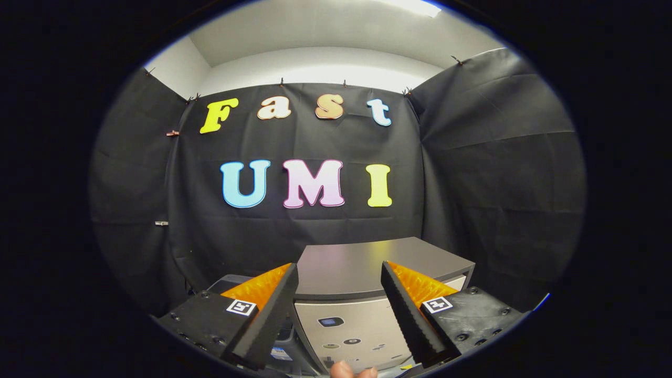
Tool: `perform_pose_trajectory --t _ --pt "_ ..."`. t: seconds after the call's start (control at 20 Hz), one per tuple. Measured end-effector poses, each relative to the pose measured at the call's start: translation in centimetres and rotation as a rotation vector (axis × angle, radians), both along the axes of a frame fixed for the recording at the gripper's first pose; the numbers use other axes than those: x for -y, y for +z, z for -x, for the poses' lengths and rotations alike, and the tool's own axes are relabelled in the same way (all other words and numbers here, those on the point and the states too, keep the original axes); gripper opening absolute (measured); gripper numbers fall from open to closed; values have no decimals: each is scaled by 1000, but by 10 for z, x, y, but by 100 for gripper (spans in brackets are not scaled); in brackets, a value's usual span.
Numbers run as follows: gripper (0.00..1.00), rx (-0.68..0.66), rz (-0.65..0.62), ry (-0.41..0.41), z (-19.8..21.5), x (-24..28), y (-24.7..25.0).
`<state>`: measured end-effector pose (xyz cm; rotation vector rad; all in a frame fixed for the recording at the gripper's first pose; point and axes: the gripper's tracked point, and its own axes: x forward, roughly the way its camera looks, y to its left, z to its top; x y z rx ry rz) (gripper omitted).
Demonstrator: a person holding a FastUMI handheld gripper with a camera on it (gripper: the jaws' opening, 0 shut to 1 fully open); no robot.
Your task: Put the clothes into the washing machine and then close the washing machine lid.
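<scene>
Black booth wall (pixel 325 231); spread, empty fingers (pixel 339 273) before washing machine (pixel 367 268)

The tool (pixel 339 273) carried two wedge-shaped fingers (pixel 265 320) with serrated inner faces. Each finger was mounted on a black block fastened with round screws. A small square black-and-white marker (pixel 241 307) sat on top of each block. A person's fingertips (pixel 353 370) showed below the fingers, bare, no sleeve discernible.

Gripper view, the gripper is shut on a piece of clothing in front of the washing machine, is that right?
Not quite. In the gripper view the gripper is open, holding nothing, its fingers spread in front of the washing machine. No clothing lies between them.
</scene>
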<state>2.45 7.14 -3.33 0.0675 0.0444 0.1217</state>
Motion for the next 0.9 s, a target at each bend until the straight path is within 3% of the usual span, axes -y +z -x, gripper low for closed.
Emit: perform_pose_trajectory --t 0.9 --pt "99 2 6 -7 1 -1 1"
